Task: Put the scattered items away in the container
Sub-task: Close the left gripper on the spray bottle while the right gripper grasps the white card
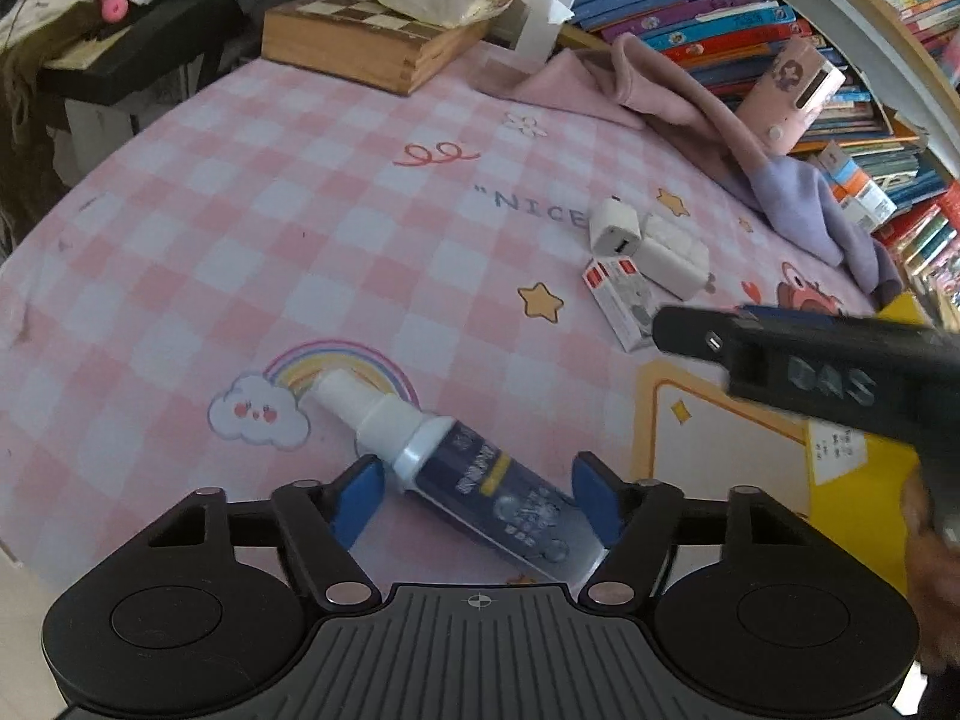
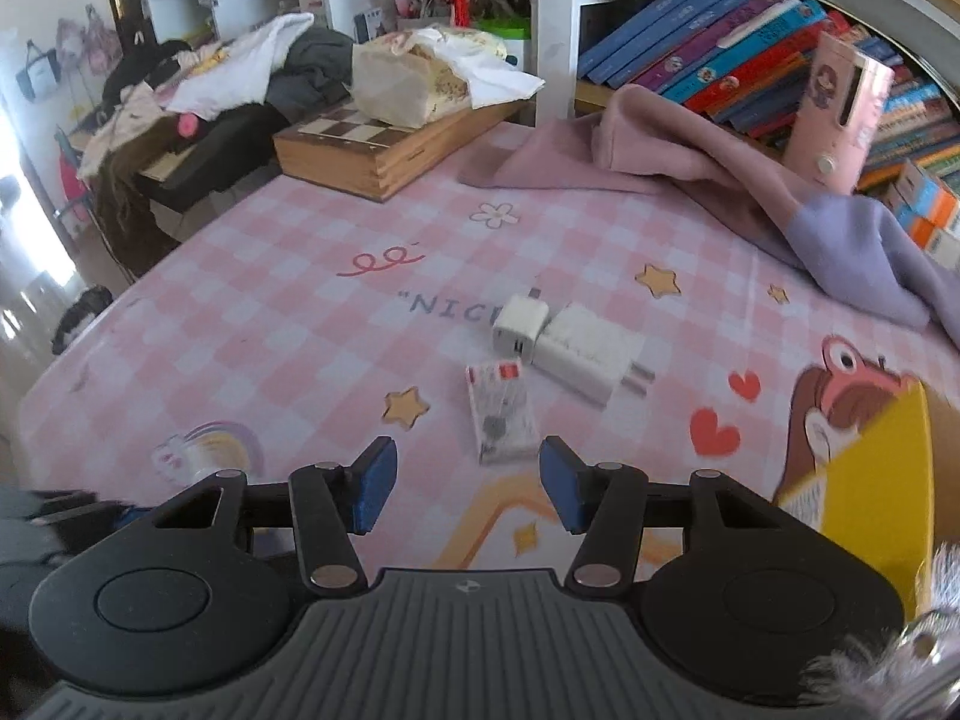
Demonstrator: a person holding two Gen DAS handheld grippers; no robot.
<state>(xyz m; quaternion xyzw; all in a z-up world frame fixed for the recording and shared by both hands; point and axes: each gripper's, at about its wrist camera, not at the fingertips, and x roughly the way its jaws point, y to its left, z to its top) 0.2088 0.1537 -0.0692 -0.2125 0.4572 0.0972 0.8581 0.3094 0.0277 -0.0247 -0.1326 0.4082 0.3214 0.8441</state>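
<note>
Our left gripper (image 1: 474, 501) straddles the spray bottle (image 1: 480, 480) diagonally, jaws half-open, not gripping; closing skewed could squirt it sideways. Our right gripper (image 2: 468, 483) hangs part-open, empty.

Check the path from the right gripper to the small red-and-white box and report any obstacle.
Nothing visible blocks it. The box lies flat on the checked cloth just ahead of the right gripper, whose jaws are open and empty. The two white chargers lie beyond it.
</note>
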